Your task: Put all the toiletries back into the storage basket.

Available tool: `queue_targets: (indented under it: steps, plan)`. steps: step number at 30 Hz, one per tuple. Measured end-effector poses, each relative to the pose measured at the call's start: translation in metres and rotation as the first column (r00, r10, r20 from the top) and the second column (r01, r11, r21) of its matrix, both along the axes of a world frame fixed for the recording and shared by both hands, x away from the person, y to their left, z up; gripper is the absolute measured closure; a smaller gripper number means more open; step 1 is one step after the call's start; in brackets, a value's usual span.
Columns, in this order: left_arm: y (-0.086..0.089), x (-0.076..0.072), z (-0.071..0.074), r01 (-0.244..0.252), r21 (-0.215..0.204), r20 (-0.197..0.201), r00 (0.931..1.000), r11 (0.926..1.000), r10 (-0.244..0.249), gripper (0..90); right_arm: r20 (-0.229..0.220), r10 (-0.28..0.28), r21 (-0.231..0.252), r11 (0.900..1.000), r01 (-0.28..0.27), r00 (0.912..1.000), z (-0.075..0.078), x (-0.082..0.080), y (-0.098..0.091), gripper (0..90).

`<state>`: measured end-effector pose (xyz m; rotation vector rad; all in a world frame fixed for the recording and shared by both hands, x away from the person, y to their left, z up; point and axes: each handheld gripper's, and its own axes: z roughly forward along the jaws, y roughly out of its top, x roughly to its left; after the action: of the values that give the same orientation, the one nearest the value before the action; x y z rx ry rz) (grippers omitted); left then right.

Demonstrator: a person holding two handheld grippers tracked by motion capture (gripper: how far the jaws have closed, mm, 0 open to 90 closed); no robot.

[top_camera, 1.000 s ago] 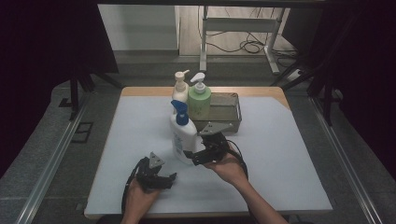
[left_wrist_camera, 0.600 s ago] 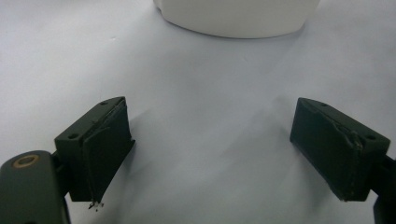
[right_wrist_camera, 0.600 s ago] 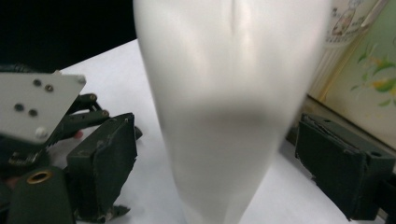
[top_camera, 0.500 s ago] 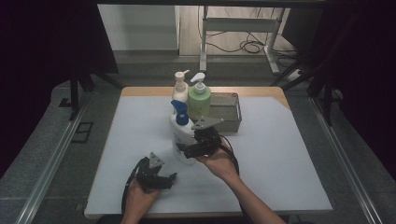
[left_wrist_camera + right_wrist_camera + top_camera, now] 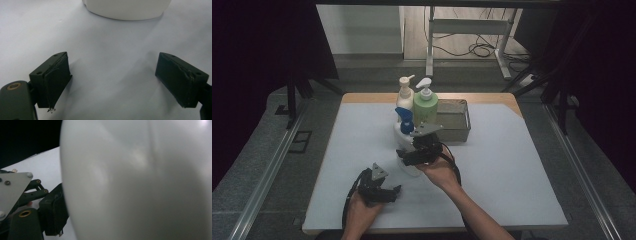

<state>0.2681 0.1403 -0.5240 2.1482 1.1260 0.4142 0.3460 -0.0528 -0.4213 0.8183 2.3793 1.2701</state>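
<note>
White pump bottle with a blue pump head stands upright near the middle of the table, on its pale cover, just in front of two other bottles. In the right gripper view its smooth white wall bulges right up against the camera, with one black jaw pad lying along its left flank; the other jaw is hidden behind the bottle. The right gripper comes at the bottle's lower body from the right and near side, held level in the person's right hand, its grey three-cornered plate tilted on top. Its jaws have just been closing, with the bottle between them, yet they are spread wide around it and I cannot tell whether the pads press on the wall.

The left gripper rests low on the table at the near left, in the person's left hand, well short of the bottle. Its jaws stand wide apart with nothing between them; in the left gripper view bare table cover lies between the two black pads and the rounded white base of the bottle shows at the far edge.

Just behind the white pump bottle stand a cream pump bottle on the left and a green pump bottle on the right, close together. A grey rectangular bin sits to the right of the green one, touching or nearly so. Farther off, beyond the table's wooden far edge, cables lie on the floor
</note>
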Motion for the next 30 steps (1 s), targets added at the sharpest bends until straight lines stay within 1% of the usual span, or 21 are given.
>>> queue_targets:
  steps: [3, 8, 11, 13, 15, 20, 22, 25, 27, 30]
  plan:
    - [0.0, 0.0, 0.0, -0.002, 0.0, 0.0, 1.0, 1.0, 0.002, 12.3, 0.008, -0.009, -0.002, 1.0, 0.009, 0.9999, -0.001, 0.001, 0.003, 17.5]
    - [0.0, 0.0, 0.0, -0.002, 0.0, 0.0, 1.0, 1.0, 0.002, 12.3, 0.029, -0.025, -0.006, 0.9997, 0.026, 0.9993, 0.001, 0.001, 0.006, 23.6]
    - [0.0, 0.0, 0.0, -0.002, 0.001, 0.0, 1.0, 1.0, 0.002, 12.3, 0.034, -0.025, -0.014, 0.9996, 0.026, 0.9991, 0.001, 0.002, 0.006, 26.1]
    - [0.0, 0.0, 0.0, -0.002, 0.001, 0.0, 1.0, 1.0, 0.002, 12.3, 0.037, -0.022, -0.012, 0.9997, 0.022, 0.9991, 0.001, 0.002, 0.006, 30.3]
    - [0.0, 0.0, 0.0, -0.002, 0.0, 0.0, 1.0, 1.0, 0.002, 12.3, 0.028, -0.004, -0.004, 1.0, 0.004, 0.9996, 0.002, 0.002, 0.006, 35.4]
    - [0.0, 0.0, 0.0, -0.001, 0.0, -0.001, 1.0, 1.0, 0.001, 12.3, 0.016, -0.017, 0.004, 0.9998, 0.017, 0.9997, 0.002, 0.0, 0.005, 36.9]
    - [0.0, 0.0, 0.0, -0.002, 0.002, -0.002, 1.0, 1.0, 0.002, 12.3, 0.018, -0.018, 0.009, 0.9998, 0.018, 0.9997, 0.002, 0.0, 0.004, 37.3]
    - [0.0, 0.0, 0.0, -0.001, 0.002, -0.002, 1.0, 1.0, 0.001, 12.3, 0.015, -0.023, 0.003, 0.9997, 0.023, 0.9996, 0.003, -0.001, 0.003, 37.7]
    - [0.0, 0.0, 0.0, 0.001, 0.002, -0.003, 1.0, 1.0, -0.001, 12.3, 0.014, -0.022, 0.0, 0.9998, 0.022, 0.9997, 0.004, -0.002, 0.002, 37.8]
    - [0.0, 0.0, 0.0, -0.003, -0.001, 0.0, 1.0, 1.0, 0.003, 12.3, 0.015, -0.014, 0.013, 0.9998, 0.014, 0.9998, 0.009, -0.003, -0.002, 38.0]
